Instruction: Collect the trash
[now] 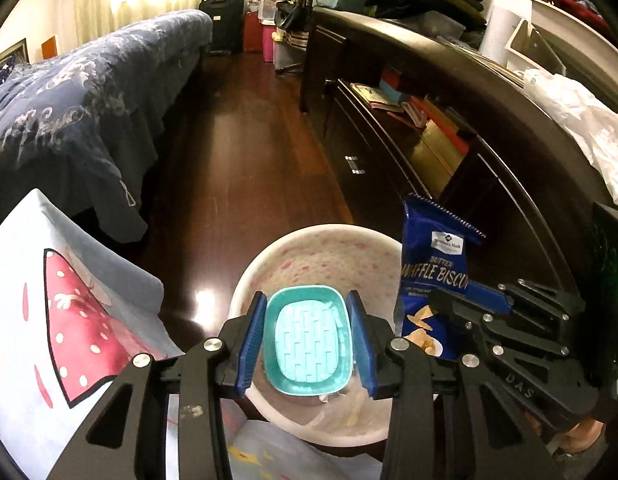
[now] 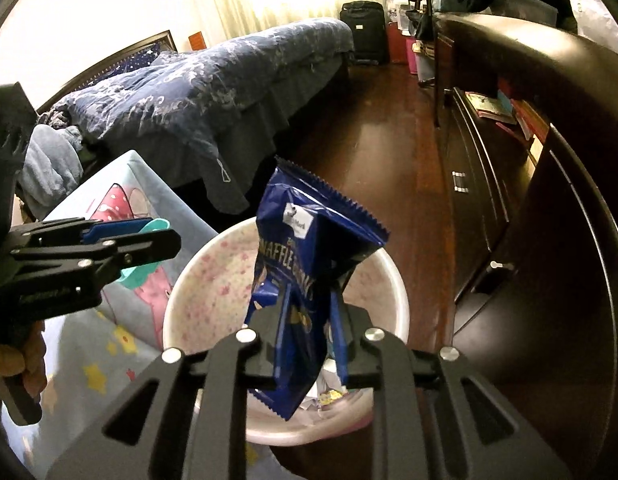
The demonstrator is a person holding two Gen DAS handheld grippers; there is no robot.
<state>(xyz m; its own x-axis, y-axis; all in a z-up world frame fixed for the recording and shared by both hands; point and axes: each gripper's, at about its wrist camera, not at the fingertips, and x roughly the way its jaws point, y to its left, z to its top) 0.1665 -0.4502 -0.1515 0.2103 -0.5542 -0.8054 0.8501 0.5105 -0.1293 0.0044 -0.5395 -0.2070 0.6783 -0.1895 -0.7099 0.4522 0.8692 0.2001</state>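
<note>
Left hand-held gripper [image 1: 307, 342]: blue pads bracketing a teal rectangular plastic tray [image 1: 307, 340] above the round white pink-speckled waste bin [image 1: 309, 256]; whether the pads press it cannot be told. Right hand-held gripper [image 2: 309, 332]: jaws slightly parted around a crumpled blue foil waffle-biscuit wrapper [image 2: 305, 240], over the same bin on the dark wooden floor [image 1: 245, 152]

bin [image 1: 245, 280]: near rim hidden by tool | wrapper [image 2: 305, 264]: lower print blurred
</note>
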